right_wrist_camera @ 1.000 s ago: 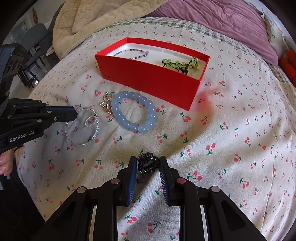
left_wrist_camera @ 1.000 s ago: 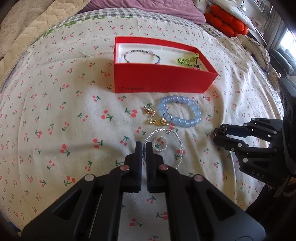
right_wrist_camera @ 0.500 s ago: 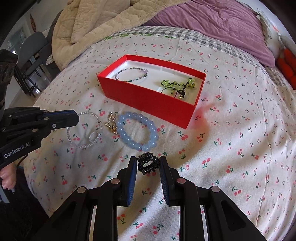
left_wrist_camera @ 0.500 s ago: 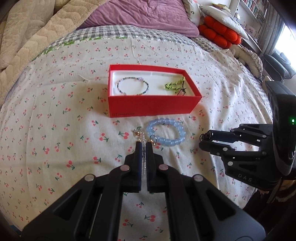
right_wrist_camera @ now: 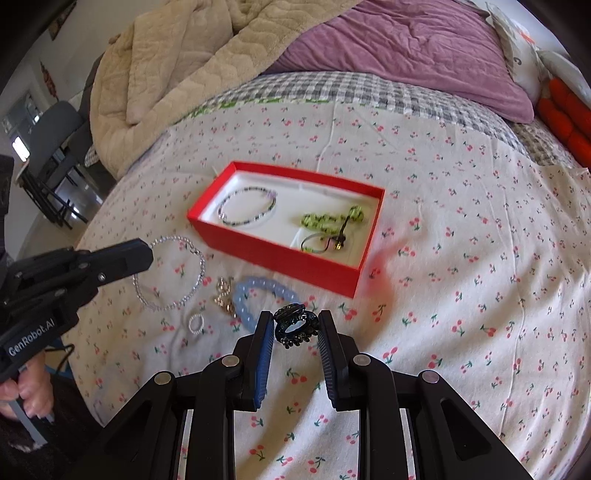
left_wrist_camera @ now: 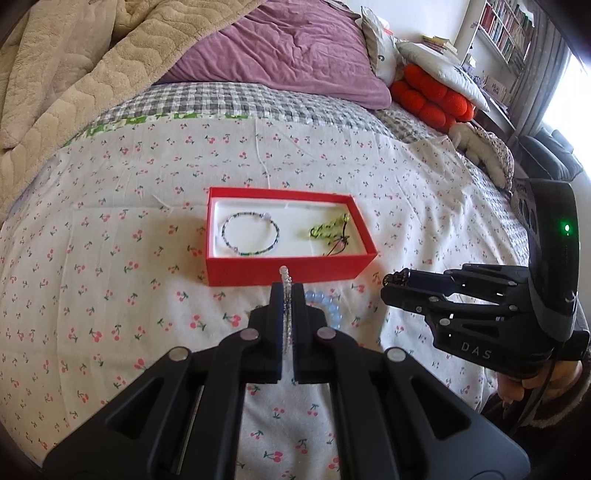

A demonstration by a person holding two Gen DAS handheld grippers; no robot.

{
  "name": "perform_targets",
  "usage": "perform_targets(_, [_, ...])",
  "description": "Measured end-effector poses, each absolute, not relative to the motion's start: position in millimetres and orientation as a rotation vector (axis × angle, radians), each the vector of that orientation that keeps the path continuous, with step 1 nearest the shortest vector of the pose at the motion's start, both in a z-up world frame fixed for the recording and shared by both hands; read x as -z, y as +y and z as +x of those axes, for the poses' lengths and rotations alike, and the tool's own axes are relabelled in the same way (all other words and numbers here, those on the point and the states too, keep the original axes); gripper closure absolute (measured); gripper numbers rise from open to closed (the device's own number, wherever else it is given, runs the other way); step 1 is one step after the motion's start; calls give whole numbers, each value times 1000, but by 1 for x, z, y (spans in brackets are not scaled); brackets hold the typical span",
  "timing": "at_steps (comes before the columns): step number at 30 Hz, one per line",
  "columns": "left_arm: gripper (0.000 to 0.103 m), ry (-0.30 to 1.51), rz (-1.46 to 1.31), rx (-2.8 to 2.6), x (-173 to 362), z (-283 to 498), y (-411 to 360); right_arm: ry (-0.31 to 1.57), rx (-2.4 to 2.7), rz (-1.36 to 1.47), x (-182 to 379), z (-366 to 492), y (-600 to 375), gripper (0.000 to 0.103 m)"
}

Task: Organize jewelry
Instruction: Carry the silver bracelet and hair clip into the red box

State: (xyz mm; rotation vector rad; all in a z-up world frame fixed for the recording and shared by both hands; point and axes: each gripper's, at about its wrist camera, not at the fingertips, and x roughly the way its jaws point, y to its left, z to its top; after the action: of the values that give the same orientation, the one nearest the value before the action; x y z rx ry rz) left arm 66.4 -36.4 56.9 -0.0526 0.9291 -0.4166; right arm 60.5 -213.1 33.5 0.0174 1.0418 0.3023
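Note:
A red box (left_wrist_camera: 288, 275) with a white lining stands on the cherry-print bedspread. It holds a dark bead bracelet (left_wrist_camera: 250, 234) and a green bead bracelet (left_wrist_camera: 328, 230). My left gripper (left_wrist_camera: 287, 286) is shut on a clear bead bracelet (left_wrist_camera: 284, 271), seen edge-on just before the box. In the right wrist view this clear bracelet (right_wrist_camera: 170, 273) hangs as a loop from the left gripper (right_wrist_camera: 147, 251). My right gripper (right_wrist_camera: 295, 321) is shut on a black beaded piece (right_wrist_camera: 295, 325). A blue bead bracelet (right_wrist_camera: 258, 295), gold earrings (right_wrist_camera: 223, 295) and a small bead ring (right_wrist_camera: 195, 323) lie on the bedspread.
A beige blanket (right_wrist_camera: 177, 66) and a purple duvet (right_wrist_camera: 406, 48) are heaped behind the box. Orange cushions (left_wrist_camera: 432, 99) and pillows sit at the far right, with a bookshelf (left_wrist_camera: 506, 33) beyond. A dark chair (right_wrist_camera: 55, 155) stands off the bed's left side.
Both grippers have risen from the bedspread. The clear bracelet came up with the left gripper, and the small bead ring stayed on the bedspread. The black piece rose with the right gripper.

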Motion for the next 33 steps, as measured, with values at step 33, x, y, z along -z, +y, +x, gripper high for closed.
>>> perform_targets(33, [98,999,-199,377,-21,160,-53,1064,-311,191,-14,138,-234,78])
